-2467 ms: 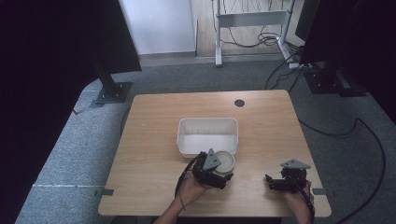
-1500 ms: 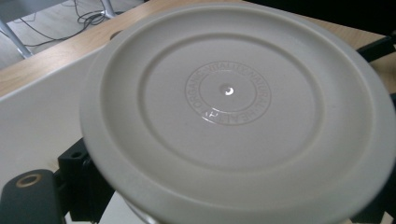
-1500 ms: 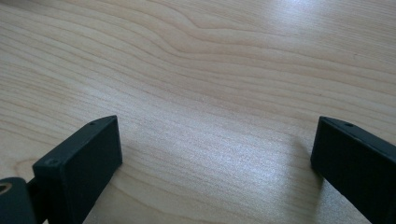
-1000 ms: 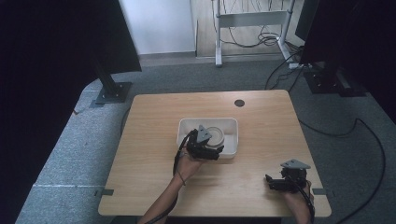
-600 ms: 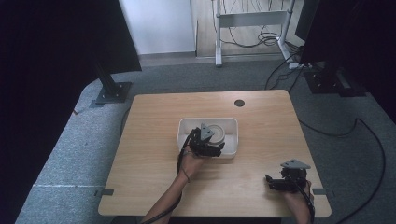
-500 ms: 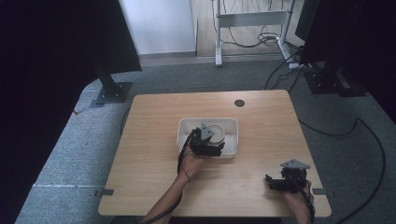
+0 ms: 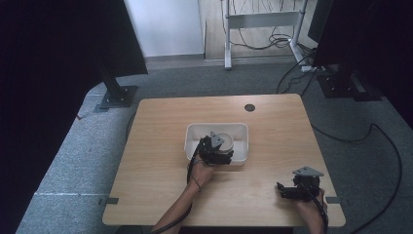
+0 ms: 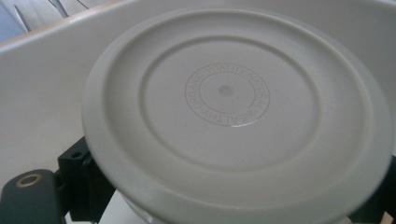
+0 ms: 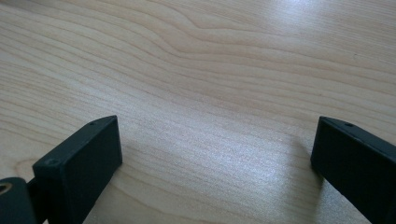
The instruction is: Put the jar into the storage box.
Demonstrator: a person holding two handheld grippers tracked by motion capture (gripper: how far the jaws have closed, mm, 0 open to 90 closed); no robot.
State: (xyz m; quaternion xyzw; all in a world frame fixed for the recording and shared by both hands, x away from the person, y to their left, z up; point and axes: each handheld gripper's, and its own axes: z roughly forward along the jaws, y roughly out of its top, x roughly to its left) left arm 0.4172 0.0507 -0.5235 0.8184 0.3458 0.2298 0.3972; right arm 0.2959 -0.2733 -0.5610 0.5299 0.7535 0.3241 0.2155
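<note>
Left hand-held gripper (image 7: 217, 152) is over the white bin (image 7: 195, 132) at desk centre, and it's pinching a round, lidded tub (image 7: 225, 143). In the left gripper view the lid (image 8: 233, 112) sits square ahead, tilted a touch, jaws clamped on the rim at either side low in the picture, with the bin wall (image 8: 42, 88) rising behind at 10 o'clock.

From above, the tub sits at about 1 o'clock from the left hand (image 7: 202, 171), inside the bin, toward its right half. I cannot tell if the base is touching the bin floor or hanging just above it.

Right hand-held gripper (image 7: 287, 190) rests well apart at 4 o'clock on the desk (image 7: 156, 161), jaws spread wide, bare wood (image 9: 210, 93) between them, holding nothing.

What the next move turns on: the tub is straight ahead of the left gripper, its axis near upright, lid facing the camera, and the left hand is far nearer than the right. My read is a release into the bin comes next, which calls for the base to be down first, or the tub may tip
</note>
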